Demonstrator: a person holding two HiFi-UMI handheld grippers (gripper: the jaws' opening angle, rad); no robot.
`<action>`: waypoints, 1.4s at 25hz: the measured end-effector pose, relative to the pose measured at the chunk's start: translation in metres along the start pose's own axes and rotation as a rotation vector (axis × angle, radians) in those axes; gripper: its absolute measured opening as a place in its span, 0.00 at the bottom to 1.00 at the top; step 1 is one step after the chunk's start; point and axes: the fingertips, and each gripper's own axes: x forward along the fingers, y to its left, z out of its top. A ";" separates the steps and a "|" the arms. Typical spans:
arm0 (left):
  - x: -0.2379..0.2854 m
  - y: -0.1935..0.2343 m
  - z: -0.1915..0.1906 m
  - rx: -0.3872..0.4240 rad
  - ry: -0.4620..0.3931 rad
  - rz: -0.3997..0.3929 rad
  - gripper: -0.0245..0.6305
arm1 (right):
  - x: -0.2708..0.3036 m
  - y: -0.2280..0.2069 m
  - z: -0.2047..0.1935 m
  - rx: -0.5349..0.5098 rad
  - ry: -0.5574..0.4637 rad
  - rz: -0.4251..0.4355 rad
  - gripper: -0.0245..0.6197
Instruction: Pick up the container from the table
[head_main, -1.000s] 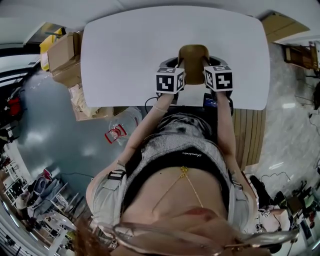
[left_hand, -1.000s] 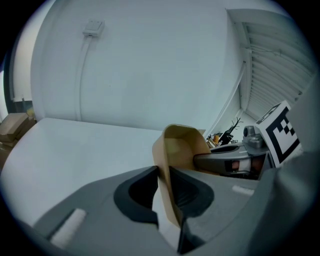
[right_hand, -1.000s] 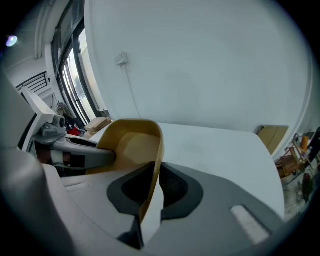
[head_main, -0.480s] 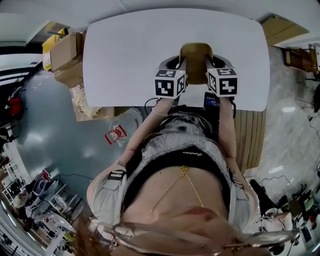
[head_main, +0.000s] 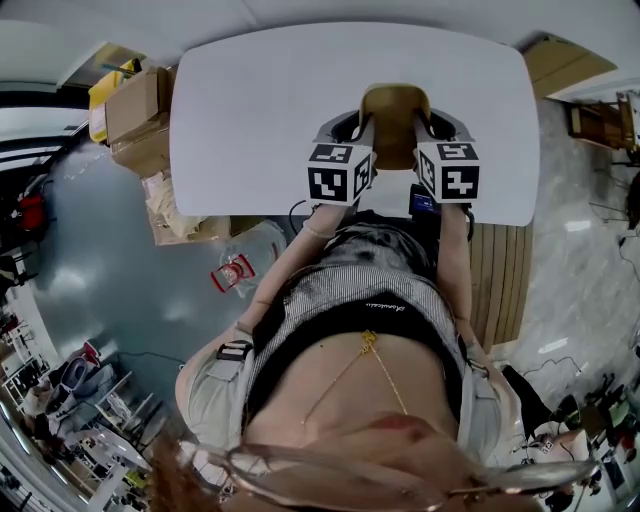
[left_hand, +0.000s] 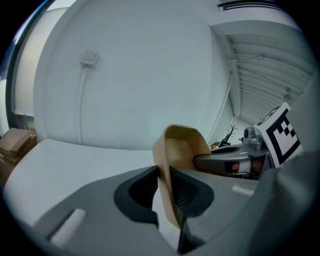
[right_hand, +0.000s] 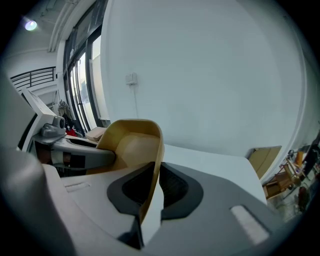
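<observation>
Container (head_main: 393, 120) risen | left gripper (left_hand: 164, 170), right gripper (right_hand: 156, 169) pinch walls — head view hides it

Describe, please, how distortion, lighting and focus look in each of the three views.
Head view: strong fisheye bows the edges of the white table; light is even, without hard shadows. Left gripper view: dark vignette in the corners; the tan container is in focus. Right gripper view: same vignette; a ceiling lamp glares at top left.

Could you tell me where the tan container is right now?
Head view, centre: the container is clamped between the left gripper and right gripper, over the white table's near side.
</observation>
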 end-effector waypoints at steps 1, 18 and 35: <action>-0.001 0.000 0.001 0.003 -0.004 -0.001 0.11 | -0.001 0.000 0.001 -0.002 -0.004 -0.002 0.12; -0.002 -0.001 0.006 0.011 -0.010 -0.002 0.11 | -0.002 0.000 0.006 -0.018 -0.008 -0.009 0.12; 0.001 0.000 0.008 0.022 -0.003 -0.003 0.11 | 0.000 -0.002 0.008 -0.022 -0.007 -0.011 0.12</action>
